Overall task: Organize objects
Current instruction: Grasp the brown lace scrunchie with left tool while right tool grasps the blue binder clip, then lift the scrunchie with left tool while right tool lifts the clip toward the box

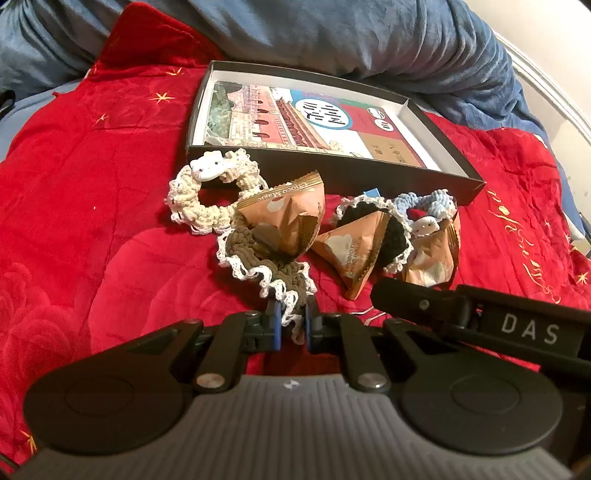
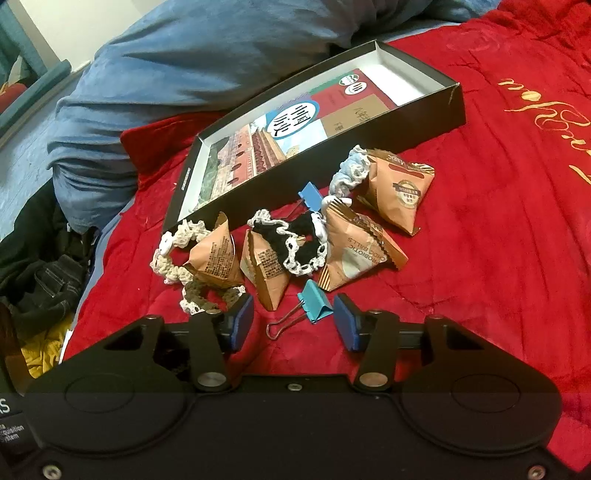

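Note:
A pile of crocheted scrunchies and orange triangular snack packets lies on a red blanket before an open black box. My left gripper is shut on the near edge of the brown scrunchie. The cream scrunchie, black scrunchie and blue scrunchie lie behind. My right gripper is open, its jaws on either side of a blue binder clip on the blanket. In the right view the brown scrunchie, black scrunchie and packets lie just beyond.
The black box holds a printed booklet with white floor bare at one end. A second blue clip lies by the box wall. A blue duvet is heaped behind the box. Dark clothes lie off the bed's left edge.

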The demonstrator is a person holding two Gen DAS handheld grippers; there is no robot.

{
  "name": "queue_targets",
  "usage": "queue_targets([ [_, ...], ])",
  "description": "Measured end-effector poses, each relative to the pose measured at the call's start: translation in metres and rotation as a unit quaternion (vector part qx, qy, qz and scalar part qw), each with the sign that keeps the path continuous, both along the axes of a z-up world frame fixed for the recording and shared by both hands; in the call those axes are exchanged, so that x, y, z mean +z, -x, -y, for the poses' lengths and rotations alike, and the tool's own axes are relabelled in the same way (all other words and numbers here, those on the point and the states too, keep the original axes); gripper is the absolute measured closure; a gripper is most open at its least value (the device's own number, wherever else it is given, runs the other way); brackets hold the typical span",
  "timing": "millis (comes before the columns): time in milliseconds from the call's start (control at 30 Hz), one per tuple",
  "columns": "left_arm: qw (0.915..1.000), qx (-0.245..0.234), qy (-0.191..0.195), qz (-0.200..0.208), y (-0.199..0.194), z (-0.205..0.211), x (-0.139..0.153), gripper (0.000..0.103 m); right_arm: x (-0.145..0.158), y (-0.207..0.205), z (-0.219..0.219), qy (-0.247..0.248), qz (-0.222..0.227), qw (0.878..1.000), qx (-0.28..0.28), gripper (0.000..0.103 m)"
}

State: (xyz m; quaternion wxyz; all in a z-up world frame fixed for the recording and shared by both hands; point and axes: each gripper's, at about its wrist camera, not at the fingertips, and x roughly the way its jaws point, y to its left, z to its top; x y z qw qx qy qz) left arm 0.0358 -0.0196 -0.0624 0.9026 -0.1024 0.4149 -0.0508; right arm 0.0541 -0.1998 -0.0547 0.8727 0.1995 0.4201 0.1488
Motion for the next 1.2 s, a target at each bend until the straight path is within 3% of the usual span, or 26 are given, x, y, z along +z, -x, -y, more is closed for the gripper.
queue_targets([
  [100, 1.0, 0.002, 0.001, 0.001, 0.001, 0.0, 0.0, 0.09, -0.002, -0.001, -0.001, -0.001, -0.004, 1.0, -0.002, 0.066],
  [167, 1.0, 0.005, 0.005, 0.002, 0.003, -0.002, 0.001, 0.09, -0.003, -0.001, -0.002, 0.003, -0.007, 1.0, -0.002, 0.078],
  [333, 0.9996, 0.015, 0.024, 0.002, 0.012, -0.007, 0.003, 0.091, -0.006, 0.001, -0.008, 0.027, -0.002, 1.0, 0.007, 0.083],
  [400, 0.9996, 0.017, 0.022, 0.006, 0.015, -0.008, 0.005, 0.091, -0.006, 0.002, -0.01, 0.035, 0.001, 0.999, 0.011, 0.089],
  [500, 0.9995, 0.02, 0.024, 0.006, 0.019, -0.01, 0.006, 0.091, -0.007, 0.002, -0.01, 0.034, 0.002, 0.999, 0.008, 0.09],
  [533, 0.9995, 0.022, 0.024, 0.006, 0.019, -0.011, 0.007, 0.091, -0.006, 0.003, -0.011, 0.038, 0.003, 0.999, 0.009, 0.095],
  [800, 0.9995, 0.028, 0.005, 0.015, 0.031, -0.014, 0.015, 0.091, 0.006, 0.011, -0.014, 0.043, 0.026, 0.998, 0.026, 0.101],
  [900, 0.999, 0.036, -0.015, 0.021, 0.034, -0.015, 0.018, 0.091, 0.008, 0.01, -0.017, 0.046, 0.026, 0.998, 0.03, 0.085],
  [967, 0.9984, 0.044, -0.029, 0.022, 0.033, -0.017, 0.019, 0.091, 0.005, 0.01, -0.019, 0.054, 0.031, 0.998, 0.023, 0.056],
  [1100, 0.998, 0.052, -0.033, 0.014, 0.029, -0.021, 0.016, 0.09, -0.003, 0.006, -0.027, 0.06, 0.047, 0.997, 0.034, 0.05],
  [1200, 0.9969, 0.051, -0.059, 0.017, 0.028, -0.018, 0.015, 0.09, -0.009, 0.001, -0.04, 0.071, 0.056, 0.995, 0.042, 0.049],
])
